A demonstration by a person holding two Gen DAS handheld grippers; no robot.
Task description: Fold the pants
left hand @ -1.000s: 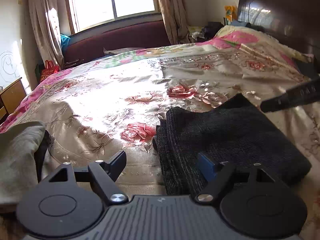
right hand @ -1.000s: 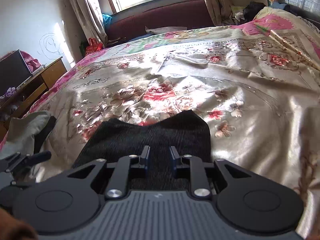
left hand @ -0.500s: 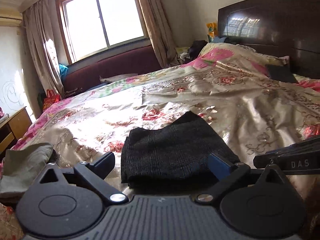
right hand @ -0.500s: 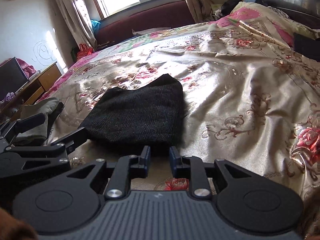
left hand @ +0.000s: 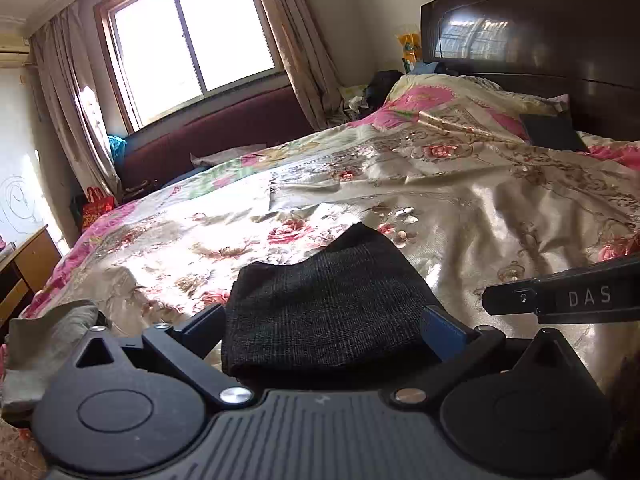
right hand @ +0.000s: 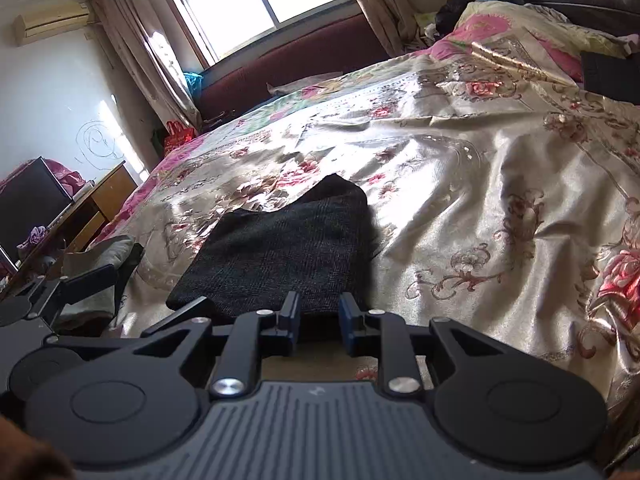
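- The dark charcoal knit pants (left hand: 320, 304) lie as a compact folded rectangle on the glossy floral satin bedspread (left hand: 460, 208), close to its near edge; one far corner peaks up slightly above the rest.
- The fold appears complete or nearly so; no loose leg trails out in either view.
- The left gripper (left hand: 324, 330) sits low at the bundle's near edge, its fingers spread wide to either side of the cloth, holding nothing.
- The right gripper (right hand: 319, 316) sits just short of the same near edge, fingers drawn close with a narrow gap between them; no fabric shows between the pads, so it grips nothing.
- A crumpled grey-green garment (left hand: 44, 344) lies at the left, apart from the pants.
- A dark wooden headboard (left hand: 540, 32) and a bright window (left hand: 188, 40) stand well beyond.
- Risk: the satin looks slick, so any push along the surface could slide the bundle or open its layers.
- Risk: the raised corner may spring out if left unpressed.
- Risk: the two grippers stand near each other, and a careless withdrawal could snag the knit weave.
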